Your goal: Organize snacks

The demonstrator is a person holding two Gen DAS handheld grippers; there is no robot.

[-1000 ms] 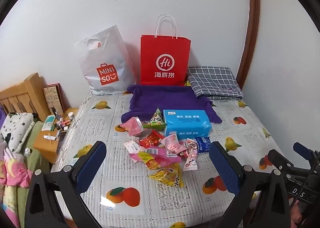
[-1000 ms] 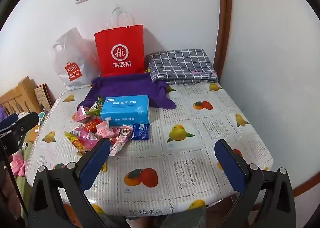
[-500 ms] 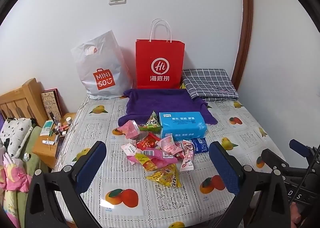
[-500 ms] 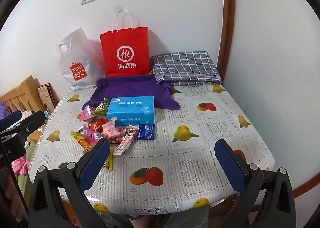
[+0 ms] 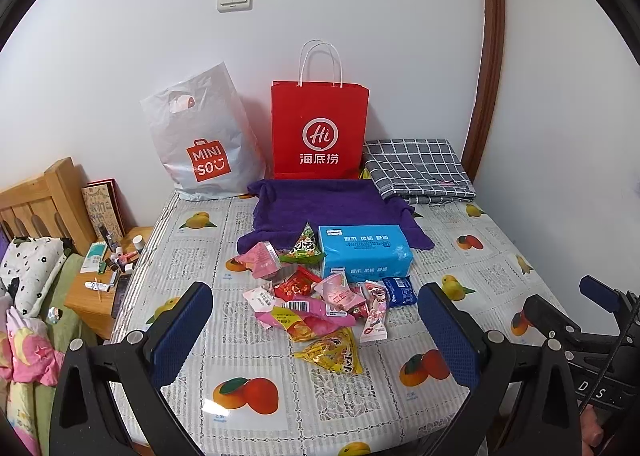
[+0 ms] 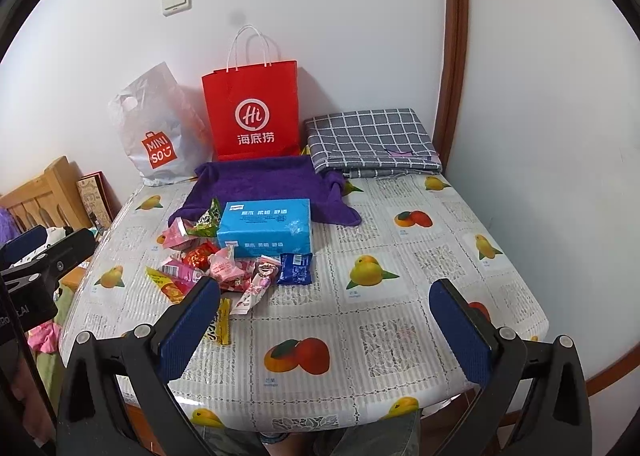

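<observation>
**Foil and plastic snack packets loose on table: pre-grasp stage**

Foil and plastic snack packets (image 5: pixel 320 308) lie in a loose pile on the fruit-print tablecloth (image 5: pixel 248 396), just in front of and left of the blue tissue pack (image 5: pixel 364 252). A dark blue packet (image 6: pixel 295 267) lies at the pile's right edge; a yellow packet (image 5: pixel 332 350) lies nearest the camera.

The left gripper (image 5: pixel 316 330) and right gripper (image 6: pixel 326 322) both hover above the near table edge with fingers spread wide, holding nothing.

Step in hand, as judged: approach, with nothing sorted yet. The red paper bag (image 5: pixel 320 132) and the white Miniso bag (image 5: pixel 204 144) stand against the wall; which is the destination cannot be told.

Next move calls for lowering one gripper onto an outlying packet and pinching a crimped edge.
</observation>
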